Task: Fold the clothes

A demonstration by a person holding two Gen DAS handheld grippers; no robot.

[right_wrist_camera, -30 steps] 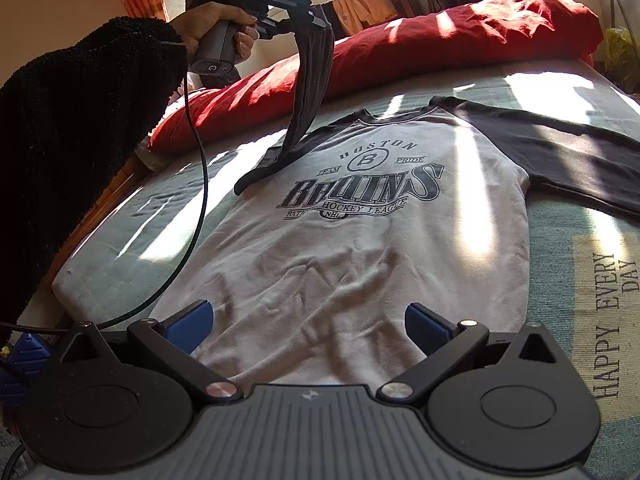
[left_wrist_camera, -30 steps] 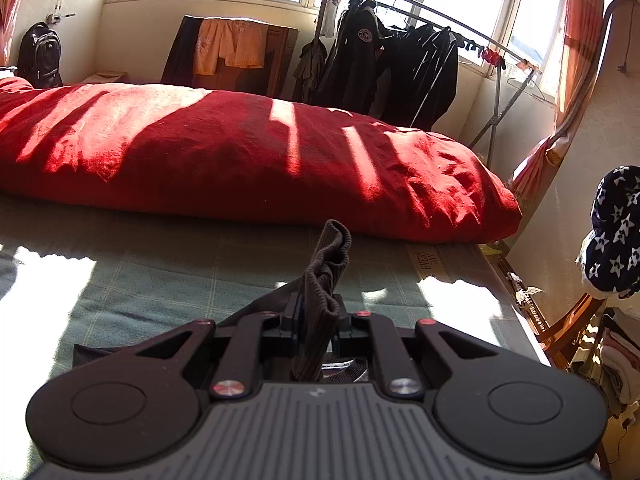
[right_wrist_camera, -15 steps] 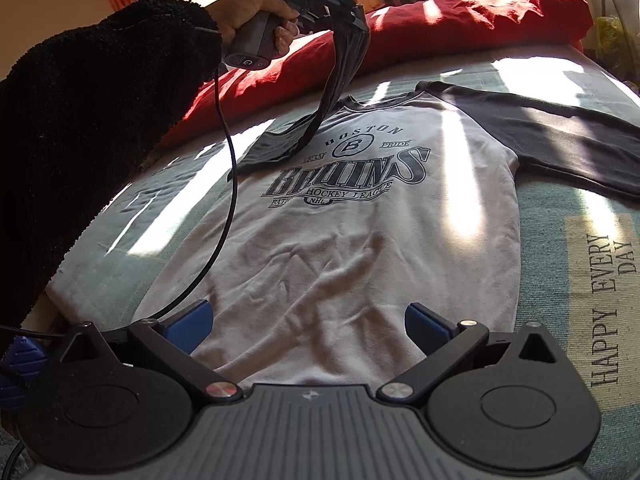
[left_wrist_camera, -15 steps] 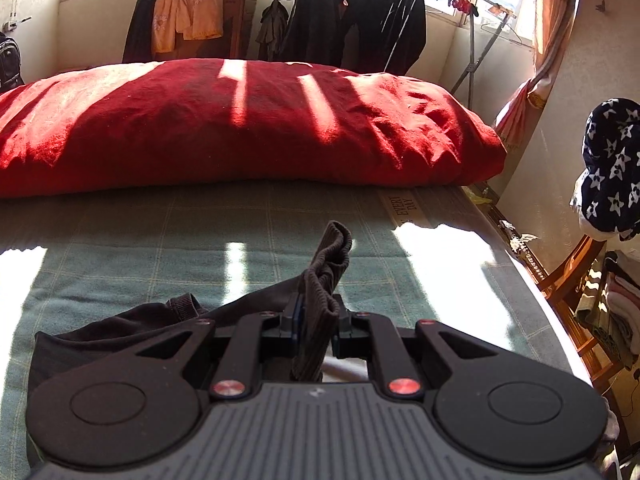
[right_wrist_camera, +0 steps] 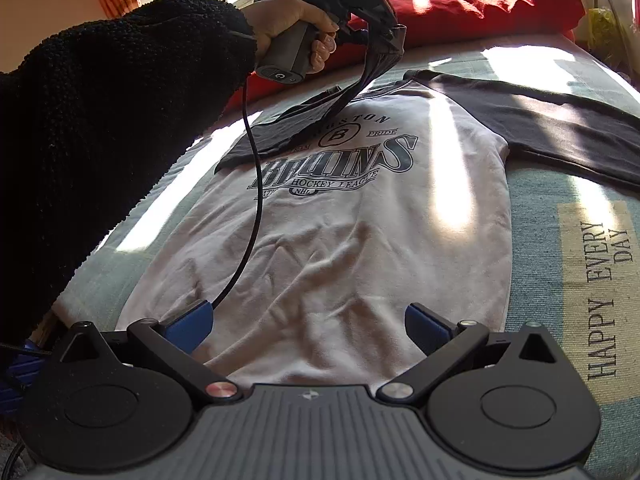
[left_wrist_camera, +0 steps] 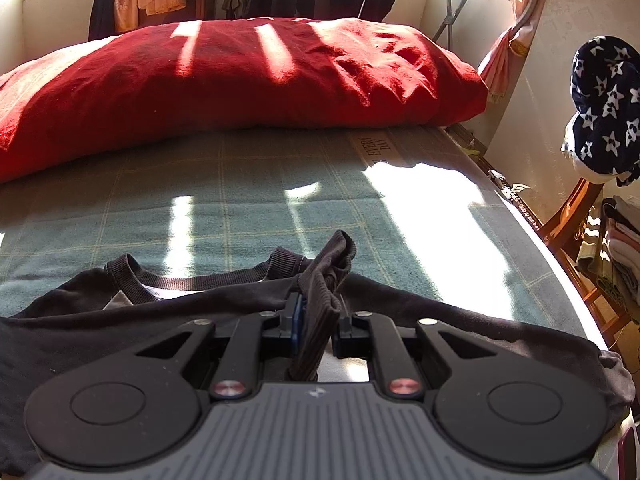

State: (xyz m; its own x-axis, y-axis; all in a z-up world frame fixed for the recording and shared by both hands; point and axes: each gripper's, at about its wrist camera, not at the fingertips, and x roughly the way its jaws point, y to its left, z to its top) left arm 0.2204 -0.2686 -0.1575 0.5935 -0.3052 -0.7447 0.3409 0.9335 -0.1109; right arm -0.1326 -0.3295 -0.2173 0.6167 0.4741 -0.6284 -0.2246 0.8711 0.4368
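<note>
Dark cuff [left_wrist_camera: 322,300] pinched in my left gripper [left_wrist_camera: 316,322], right gripper [right_wrist_camera: 308,322] spread, I should lay the sleeve [right_wrist_camera: 320,120] flat across the shirt [right_wrist_camera: 340,240].

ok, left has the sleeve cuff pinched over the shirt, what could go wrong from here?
1. The left gripper holds only the ribbed cuff of the dark sleeve; it could slip out.
2. The sleeve looks twisted and may land bunched on the shirt.
3. The cable drapes across the print and could drag the fabric.
</note>
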